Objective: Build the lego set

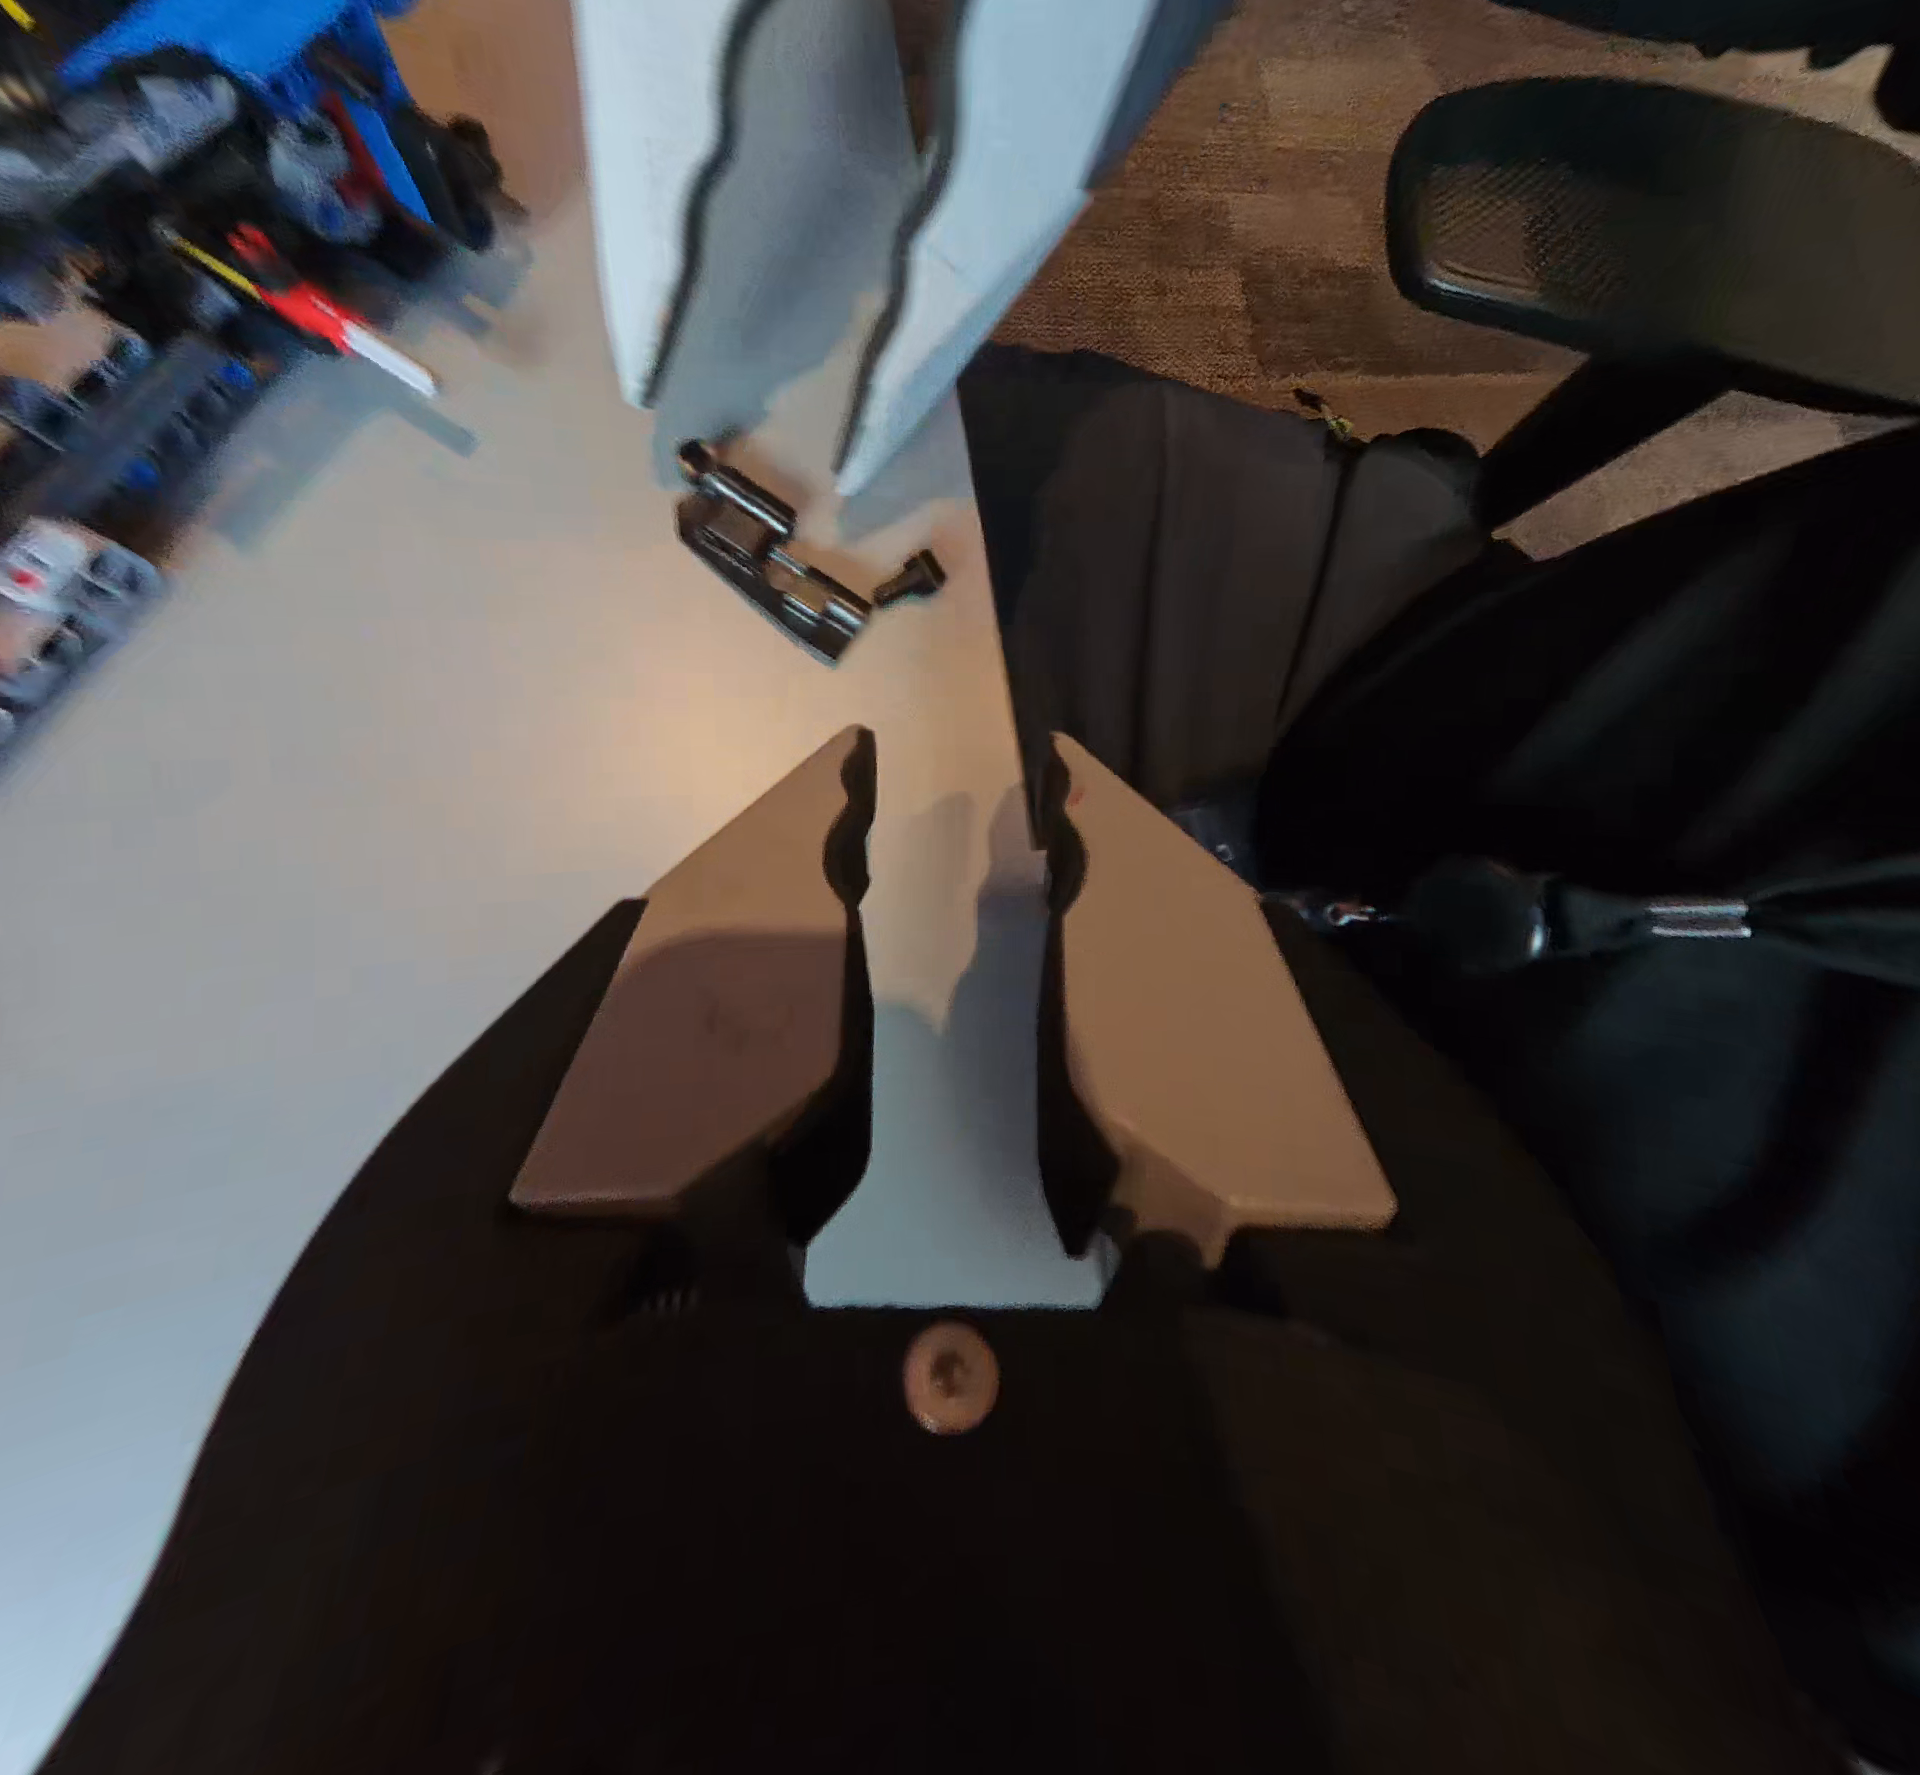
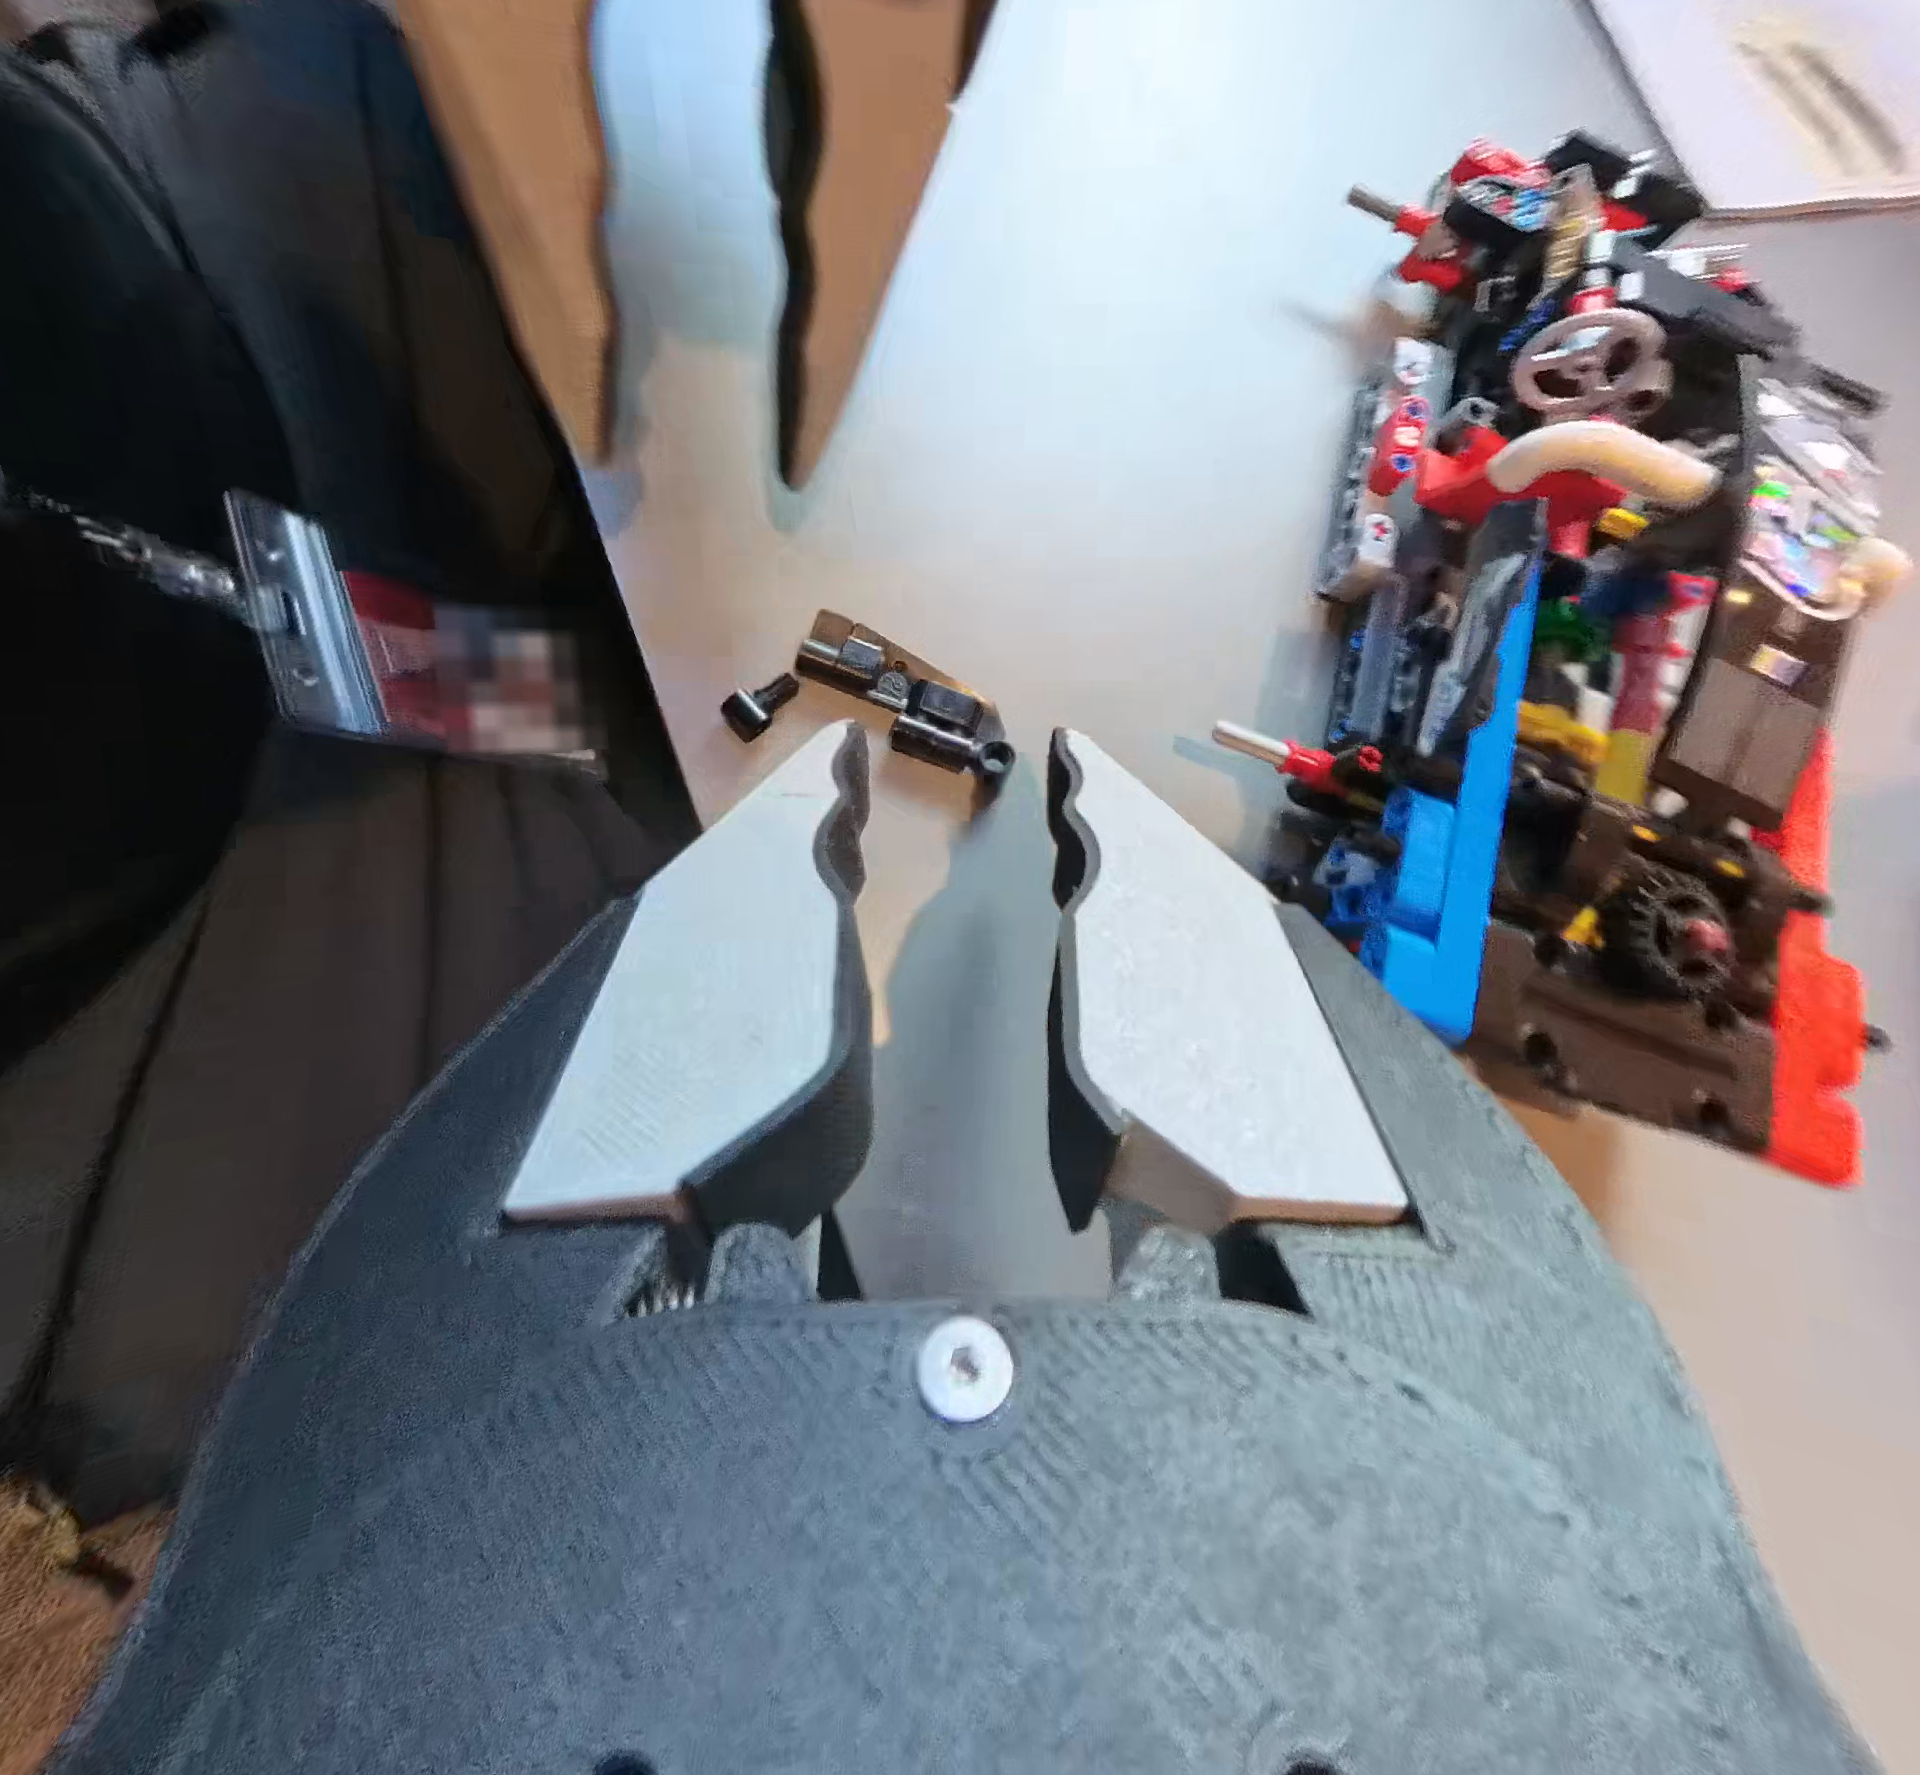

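Observation:
A small black and grey lego sub-assembly [image 1: 769,562] lies on the white table near its edge, with a loose black pin [image 1: 909,577] beside it. My left gripper [image 1: 956,749] is open and empty, short of them. My right gripper [image 1: 790,447] comes from the far side, open, its tips just above the sub-assembly. In the right wrist view my right gripper [image 2: 956,749] is open and empty, right by the sub-assembly [image 2: 904,702] and the pin [image 2: 758,702]. The left gripper [image 2: 696,468] shows opposite, open. A large blue, red and black lego model [image 2: 1621,686] stands to the right.
The model also shows blurred at the upper left of the left wrist view [image 1: 239,115], with loose parts [image 1: 73,582] beside it. The table edge [image 1: 997,582] runs close to the pin. A person's dark clothing [image 2: 260,478] and a black office chair [image 1: 1662,198] lie beyond it. My hands' fingertips stand some 7 cm from each other.

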Tool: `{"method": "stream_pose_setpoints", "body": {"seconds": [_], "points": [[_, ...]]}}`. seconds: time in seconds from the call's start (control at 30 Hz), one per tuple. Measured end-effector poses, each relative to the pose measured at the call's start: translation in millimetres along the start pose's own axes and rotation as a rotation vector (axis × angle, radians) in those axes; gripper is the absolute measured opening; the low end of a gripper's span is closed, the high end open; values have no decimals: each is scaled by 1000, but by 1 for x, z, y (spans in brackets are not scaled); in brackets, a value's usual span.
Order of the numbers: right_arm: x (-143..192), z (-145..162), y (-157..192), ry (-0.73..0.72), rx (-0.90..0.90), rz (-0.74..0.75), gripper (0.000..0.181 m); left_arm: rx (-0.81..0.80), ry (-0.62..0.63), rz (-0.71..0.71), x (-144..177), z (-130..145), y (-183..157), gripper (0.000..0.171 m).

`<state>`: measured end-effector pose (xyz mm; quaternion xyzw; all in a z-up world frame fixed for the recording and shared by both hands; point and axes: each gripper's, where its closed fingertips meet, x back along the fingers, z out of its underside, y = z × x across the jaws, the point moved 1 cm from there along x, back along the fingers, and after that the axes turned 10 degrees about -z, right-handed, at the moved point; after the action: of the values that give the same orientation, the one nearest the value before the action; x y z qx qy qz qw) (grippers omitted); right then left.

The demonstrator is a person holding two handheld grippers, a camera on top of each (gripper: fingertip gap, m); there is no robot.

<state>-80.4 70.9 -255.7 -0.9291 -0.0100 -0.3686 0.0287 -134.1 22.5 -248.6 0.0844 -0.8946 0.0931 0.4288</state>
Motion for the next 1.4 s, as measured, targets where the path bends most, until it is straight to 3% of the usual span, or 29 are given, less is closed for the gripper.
{"method": "stream_pose_setpoints", "body": {"seconds": [0.07,0.13,0.37,0.57,0.67,0.77,0.97,1.13,1.4], "points": [[-8,5,-2,25,2,-60,33,64,-11,-28,-2,5,-14,28],[-13,7,2,28,-9,-121,23,134,-20,-62,-8,9,-23,26],[-5,11,23,28,5,-73,19,288,-100,-204,-21,2,-16,29],[9,18,8,50,18,11,20,228,-93,-309,-24,-13,-12,20],[15,9,22,-46,10,-2,10,211,-80,-351,-24,-15,-13,13],[6,1,39,-114,-49,-20,5,235,-43,-363,-24,-2,-10,14],[-16,-1,50,-111,-125,-69,8,276,-72,-324,-23,3,-13,17],[-23,-18,59,-147,-98,-104,13,248,-67,-366,-18,10,-8,16],[20,-1,34,-188,-176,9,6,236,-85,-320,-30,-12,-8,20]]}}
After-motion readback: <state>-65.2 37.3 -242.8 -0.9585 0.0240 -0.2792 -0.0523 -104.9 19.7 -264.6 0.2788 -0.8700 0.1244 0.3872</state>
